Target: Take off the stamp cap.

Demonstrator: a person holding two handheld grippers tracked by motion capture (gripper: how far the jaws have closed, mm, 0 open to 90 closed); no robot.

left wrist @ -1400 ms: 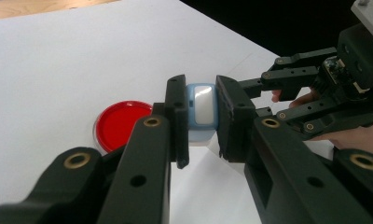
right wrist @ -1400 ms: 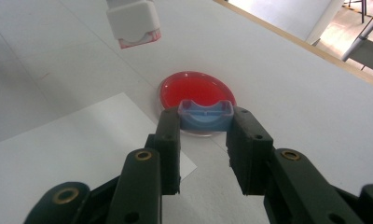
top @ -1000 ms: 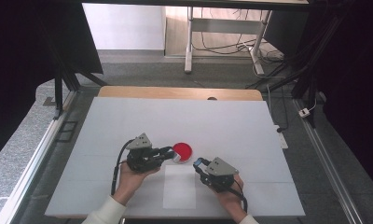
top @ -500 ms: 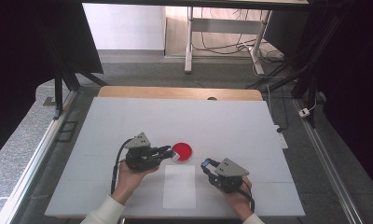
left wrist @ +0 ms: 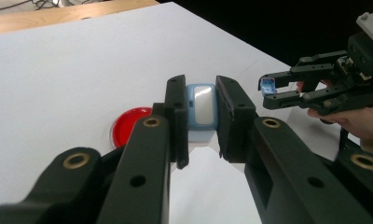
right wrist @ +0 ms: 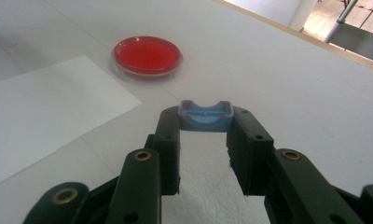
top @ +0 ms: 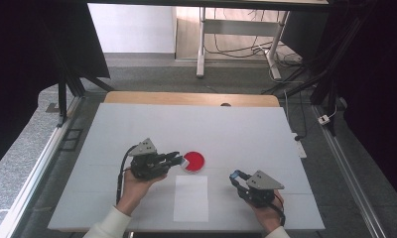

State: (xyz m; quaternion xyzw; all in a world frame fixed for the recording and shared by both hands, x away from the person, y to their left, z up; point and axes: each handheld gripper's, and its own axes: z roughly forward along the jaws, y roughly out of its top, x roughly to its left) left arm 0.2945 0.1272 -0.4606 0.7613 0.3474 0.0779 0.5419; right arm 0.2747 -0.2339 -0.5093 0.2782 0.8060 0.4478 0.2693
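Observation:
My left gripper (top: 176,158) (left wrist: 201,100) lies low over the white table, shut on a small light-blue block with a pale grey face (left wrist: 201,111). Its tips sit just left of a round red dish (top: 194,161) (left wrist: 130,126) (right wrist: 147,56). My right gripper (top: 235,175) (right wrist: 205,116) is off to the right of the dish and apart from it. It is shut on a small blue cap-like piece with a purplish rim (right wrist: 206,115) (left wrist: 267,86). The left gripper view also takes in the right gripper (left wrist: 273,89), at the right.
A white sheet of paper (top: 191,197) (right wrist: 44,112) lies flat on the table (top: 211,124) between my hands, just in front of the dish. A wooden strip (top: 186,98) runs along the far edge. Metal frame rails and cables flank both sides.
My right gripper has slid to the right with the blue piece, away from the dish and the left gripper. The left gripper has stayed where it was.

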